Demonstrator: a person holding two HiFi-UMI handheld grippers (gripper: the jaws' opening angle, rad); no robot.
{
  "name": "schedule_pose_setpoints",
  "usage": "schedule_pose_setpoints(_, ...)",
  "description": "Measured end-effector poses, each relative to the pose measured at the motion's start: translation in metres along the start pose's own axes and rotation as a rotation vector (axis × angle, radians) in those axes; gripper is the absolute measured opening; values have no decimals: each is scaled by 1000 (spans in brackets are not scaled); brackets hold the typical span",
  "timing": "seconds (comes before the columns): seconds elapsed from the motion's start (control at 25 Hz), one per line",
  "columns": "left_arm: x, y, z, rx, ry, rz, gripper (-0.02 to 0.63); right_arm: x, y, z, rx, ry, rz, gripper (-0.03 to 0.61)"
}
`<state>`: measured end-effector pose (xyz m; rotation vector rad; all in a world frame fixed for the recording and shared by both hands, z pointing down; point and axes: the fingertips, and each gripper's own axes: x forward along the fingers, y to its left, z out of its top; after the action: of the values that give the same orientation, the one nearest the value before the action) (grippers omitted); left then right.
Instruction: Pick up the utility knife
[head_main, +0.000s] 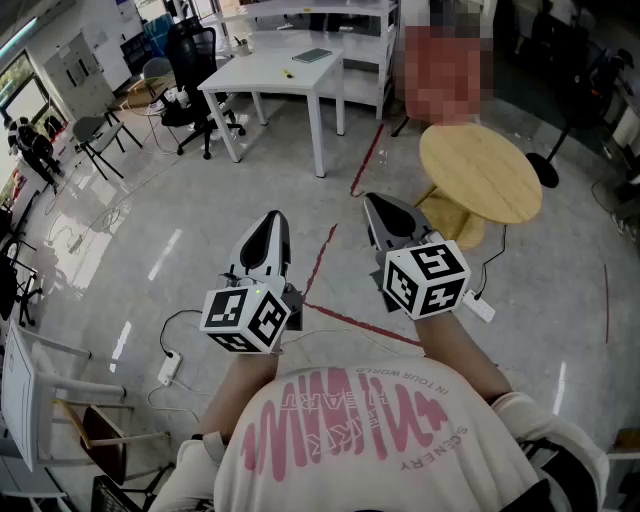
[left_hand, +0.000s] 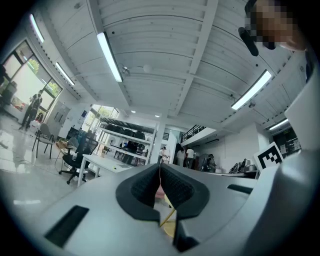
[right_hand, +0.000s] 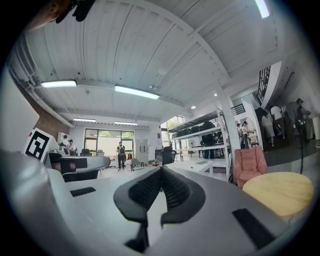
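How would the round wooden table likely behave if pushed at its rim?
The round wooden table looks stiff and fairly heavy. Its top overhangs a narrower base, so pressing the rim might tip it. On the glossy floor it may slide rather than roll.

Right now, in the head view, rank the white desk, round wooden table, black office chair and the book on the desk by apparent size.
White desk and round wooden table: about alike, and the table is nearer, so not ranked.
Black office chair.
Book.
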<state>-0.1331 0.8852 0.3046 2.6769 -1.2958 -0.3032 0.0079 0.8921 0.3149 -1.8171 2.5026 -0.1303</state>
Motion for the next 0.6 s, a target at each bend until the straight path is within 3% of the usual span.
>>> schedule_pose_setpoints(0.4, 23, -8, -3, -3, -6, 8, 25, 5, -26, 2, -14, 1, 6, 14)
schedule_pose_setpoints(0.6, 38, -10, -12, -41, -22, 22, 25, 8, -48, -2, 41, -6, 23, 15)
